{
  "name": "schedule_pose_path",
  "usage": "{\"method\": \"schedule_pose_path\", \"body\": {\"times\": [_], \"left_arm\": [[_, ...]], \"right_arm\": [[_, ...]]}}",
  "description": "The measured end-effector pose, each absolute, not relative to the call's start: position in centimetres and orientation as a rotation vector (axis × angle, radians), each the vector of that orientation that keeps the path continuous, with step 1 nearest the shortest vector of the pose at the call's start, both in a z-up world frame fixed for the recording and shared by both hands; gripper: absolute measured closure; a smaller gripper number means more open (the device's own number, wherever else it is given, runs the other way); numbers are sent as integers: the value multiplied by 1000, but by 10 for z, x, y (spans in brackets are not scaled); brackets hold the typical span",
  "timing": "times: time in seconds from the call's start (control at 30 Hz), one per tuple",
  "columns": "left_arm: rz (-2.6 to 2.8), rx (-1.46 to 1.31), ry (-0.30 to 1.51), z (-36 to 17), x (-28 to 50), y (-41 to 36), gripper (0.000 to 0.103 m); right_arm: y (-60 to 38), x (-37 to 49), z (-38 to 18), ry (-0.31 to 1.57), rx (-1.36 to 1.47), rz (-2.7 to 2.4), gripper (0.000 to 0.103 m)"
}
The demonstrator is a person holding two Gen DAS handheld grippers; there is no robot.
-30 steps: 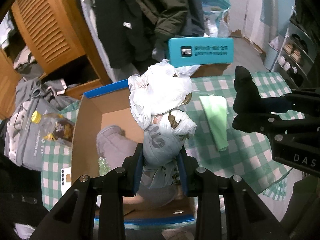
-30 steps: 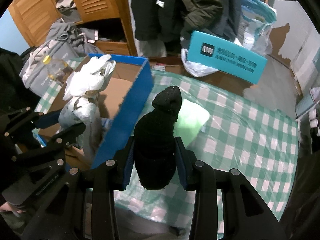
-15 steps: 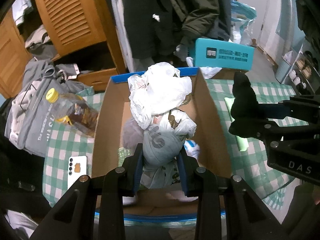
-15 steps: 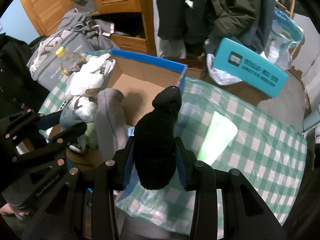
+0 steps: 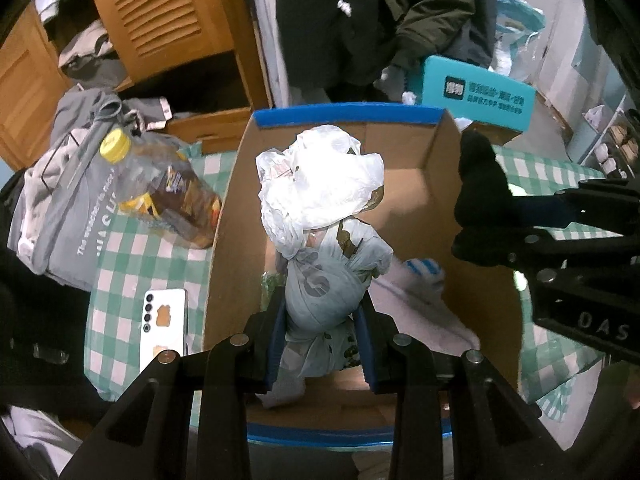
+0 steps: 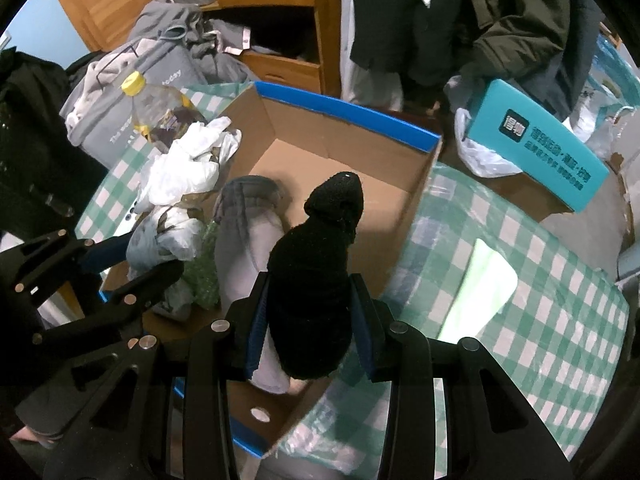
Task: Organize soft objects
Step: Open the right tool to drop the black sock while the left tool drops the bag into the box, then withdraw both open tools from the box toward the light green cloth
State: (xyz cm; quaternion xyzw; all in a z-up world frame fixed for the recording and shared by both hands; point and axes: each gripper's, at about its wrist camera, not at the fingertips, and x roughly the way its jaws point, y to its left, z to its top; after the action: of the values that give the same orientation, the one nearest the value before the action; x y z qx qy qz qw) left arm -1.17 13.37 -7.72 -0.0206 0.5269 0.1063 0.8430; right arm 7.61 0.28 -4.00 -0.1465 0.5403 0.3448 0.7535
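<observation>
Left wrist view: the left hand-held gripper [image 5: 322, 340] is clamped on a knotted bundle of plastic bags [image 5: 324, 240], held over the open cardboard box [image 5: 436, 160] with the blue rim. The box sits on a desk [image 5: 128, 248] covered in green-and-white check cloth. At 9 o'clock a bottle with a yellow cap [image 5: 160, 184] lies beside a grey bag [image 5: 60, 208]; at 8 o'clock lies a white phone [image 5: 164, 324]. At 12 o'clock dark coats [image 5: 360, 20] hang beside a slatted wooden cupboard [image 5: 160, 12]. A teal box [image 5: 476, 92] stands at 1 o'clock.

Right wrist view: the right hand-held gripper [image 6: 310, 332] grips a black sock [image 6: 316, 272] over the cardboard box's right wall. Inside the box lies a grey cloth roll [image 6: 244, 248]. A pale green cloth [image 6: 480, 280] lies on the desk at 3 o'clock.
</observation>
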Motion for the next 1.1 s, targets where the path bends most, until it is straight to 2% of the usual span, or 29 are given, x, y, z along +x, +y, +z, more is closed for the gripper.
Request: {"method": "schedule_pose_path", "body": {"times": [0.13,0.2,0.27,0.4,0.47,0.77,1.1], "left_arm": [[244,-39,1127,-81,-11,136,67],[249,-30,1130,-81,-10,135,54],[255,-13,1125,-80,-10,132,46],[256,-4,1121,-78,-10,130,40],[261,2,1114,-76,-11,128,38],[239,7,1092,-66,-10,118,30],[198,27,1081,-60,-7,92,25]], "right_arm": [[7,79,-45,1194,-308,761,63],[8,80,-46,1200,-296,763,63],[8,81,-47,1201,-291,762,60],[5,82,-44,1195,-287,755,51],[2,82,-42,1189,-281,749,46],[-23,84,-30,1162,-258,704,41],[-60,85,-21,1148,-232,650,40]]}}
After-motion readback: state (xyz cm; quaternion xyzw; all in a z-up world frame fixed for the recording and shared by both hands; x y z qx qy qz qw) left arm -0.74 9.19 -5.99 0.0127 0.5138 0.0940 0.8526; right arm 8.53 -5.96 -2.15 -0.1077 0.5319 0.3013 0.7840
